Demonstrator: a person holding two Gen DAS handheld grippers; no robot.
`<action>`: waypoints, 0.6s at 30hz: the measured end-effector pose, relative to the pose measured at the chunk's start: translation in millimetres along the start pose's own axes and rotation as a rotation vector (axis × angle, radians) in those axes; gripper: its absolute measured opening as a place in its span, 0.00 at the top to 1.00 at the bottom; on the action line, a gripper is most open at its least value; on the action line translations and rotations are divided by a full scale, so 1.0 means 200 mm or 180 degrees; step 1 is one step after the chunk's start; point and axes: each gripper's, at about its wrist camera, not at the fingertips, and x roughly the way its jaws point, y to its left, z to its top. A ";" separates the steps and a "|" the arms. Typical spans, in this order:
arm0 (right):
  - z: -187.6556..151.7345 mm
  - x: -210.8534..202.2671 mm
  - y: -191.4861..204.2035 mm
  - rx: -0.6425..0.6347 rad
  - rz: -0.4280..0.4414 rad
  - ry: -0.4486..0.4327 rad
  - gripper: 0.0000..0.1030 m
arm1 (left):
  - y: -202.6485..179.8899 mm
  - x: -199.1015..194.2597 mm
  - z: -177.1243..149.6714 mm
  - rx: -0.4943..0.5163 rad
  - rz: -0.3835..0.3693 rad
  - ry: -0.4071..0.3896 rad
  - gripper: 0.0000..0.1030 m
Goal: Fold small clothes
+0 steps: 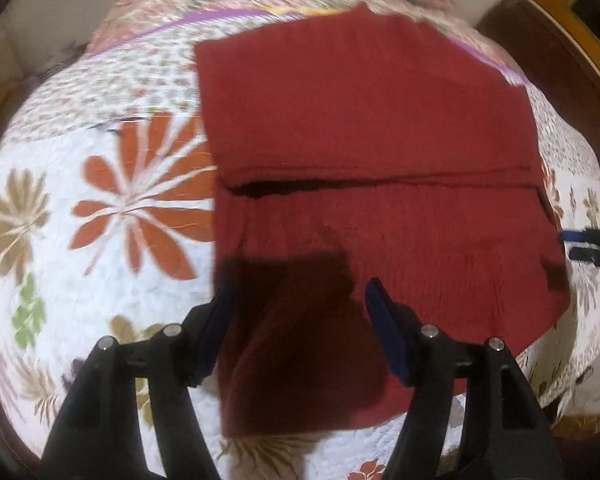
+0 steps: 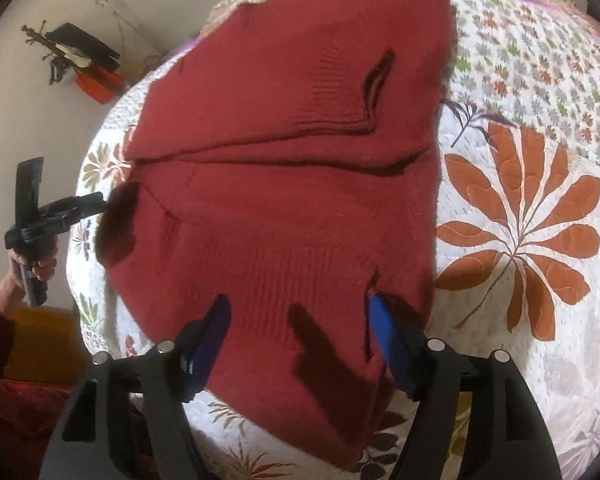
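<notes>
A dark red knitted garment [image 1: 372, 152] lies flat on a floral quilt, with one layer folded over across its middle. My left gripper [image 1: 300, 308] hovers open over its near left corner, and the cloth edge overlaps the left finger [image 1: 216, 332]. In the right wrist view, the same garment [image 2: 284, 208] fills the centre. My right gripper [image 2: 300, 320] is open above its near hem, and its right finger [image 2: 384, 332] touches a raised cloth edge. A hand holds the left gripper [image 2: 88, 202] by the garment's left side. The right gripper [image 1: 580, 245] shows at the garment's right edge.
The quilt [image 1: 112, 200] covers a bed, with bare quilt to the left [image 1: 60, 280] of the garment in the left wrist view and to the right [image 2: 520, 240] in the other. A brown wooden bed frame [image 1: 548, 56] stands at the far right. Clutter [image 2: 84, 60] sits on the floor.
</notes>
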 end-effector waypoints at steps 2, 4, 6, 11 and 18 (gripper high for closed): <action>-0.02 0.04 -0.02 0.0016 0.0087 0.0055 0.33 | -0.02 0.05 0.00 0.0099 0.0038 0.0071 0.36; -0.02 0.06 0.00 -0.0008 0.0127 0.0091 0.58 | -0.02 0.10 0.01 0.0122 0.0112 0.0148 0.36; -0.03 0.08 0.03 -0.0096 0.0171 0.0101 0.78 | -0.01 0.14 0.01 0.0122 0.0142 0.0191 0.57; -0.02 0.07 0.06 -0.0114 0.0232 0.0033 0.95 | -0.02 0.15 0.01 0.0168 0.0133 0.0174 0.93; 0.00 0.04 -0.02 0.0068 0.0251 -0.0052 0.67 | 0.02 0.09 -0.01 0.0112 0.0054 0.0070 0.92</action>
